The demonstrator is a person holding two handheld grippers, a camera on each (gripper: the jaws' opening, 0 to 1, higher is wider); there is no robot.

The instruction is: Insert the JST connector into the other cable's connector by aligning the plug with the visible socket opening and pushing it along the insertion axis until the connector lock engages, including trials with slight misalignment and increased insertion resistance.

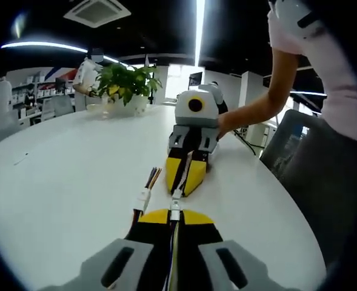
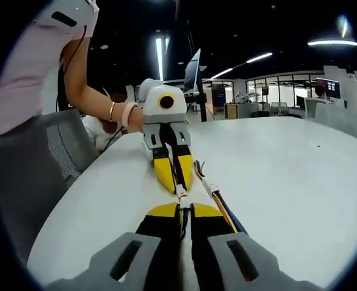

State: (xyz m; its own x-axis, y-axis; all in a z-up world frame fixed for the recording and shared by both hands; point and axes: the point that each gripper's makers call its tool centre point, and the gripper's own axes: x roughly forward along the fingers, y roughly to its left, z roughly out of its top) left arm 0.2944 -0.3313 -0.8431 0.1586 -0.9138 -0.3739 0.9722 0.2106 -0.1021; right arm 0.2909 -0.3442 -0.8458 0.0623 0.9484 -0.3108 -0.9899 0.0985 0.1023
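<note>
A loose white JST connector with coloured wires (image 1: pixel 143 197) lies on the round white table (image 1: pixel 63 182), just left of the left gripper (image 1: pixel 174 216), pressed together on a small white connector pair (image 1: pixel 175 203). The right gripper (image 1: pixel 185 174) opposite pinches its far end.

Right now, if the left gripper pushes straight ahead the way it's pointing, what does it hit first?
Likely the right gripper, whose yellow jaw tips face the left gripper head-on; only the white connector sits between them.
</note>
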